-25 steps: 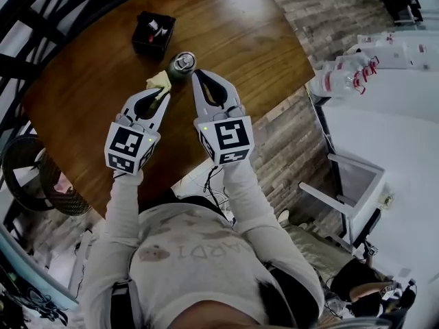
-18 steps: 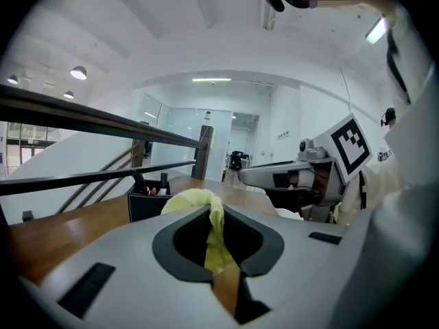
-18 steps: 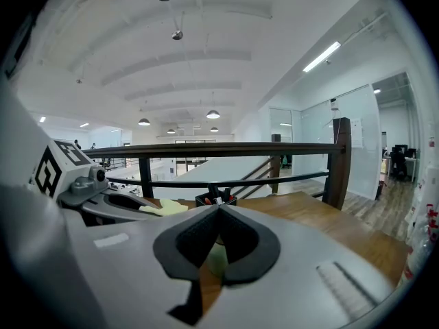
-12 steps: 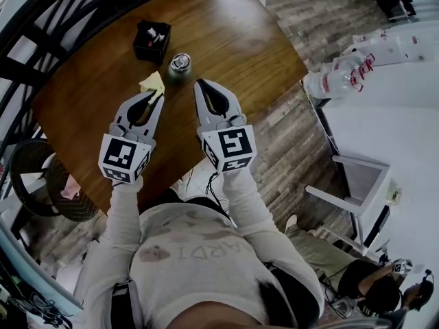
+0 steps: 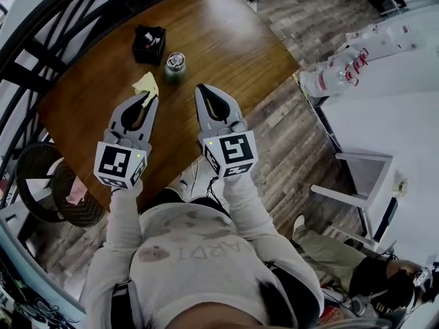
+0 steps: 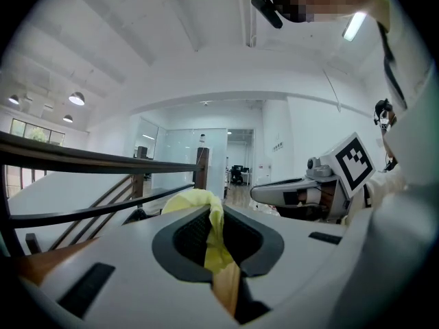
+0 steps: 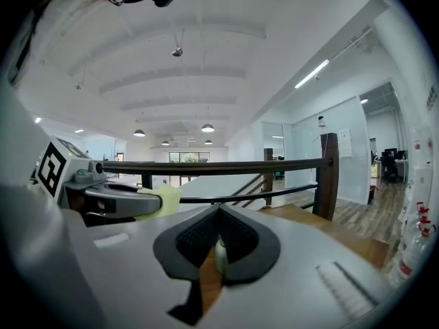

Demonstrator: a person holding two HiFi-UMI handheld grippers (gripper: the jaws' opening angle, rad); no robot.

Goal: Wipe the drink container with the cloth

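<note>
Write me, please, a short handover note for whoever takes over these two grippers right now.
Left gripper: shut on the yellow cloth, held short of the container.
Right gripper: shut, holding nothing, beside the left one.
Drink container: upright on the wooden table, just beyond both grippers and near a black box. Neither gripper touches it.
Done: the cloth is gripped. Whether any wiping has happened cannot be told.
Left: probably steady the container with the right gripper, then wipe it with the cloth.
</note>
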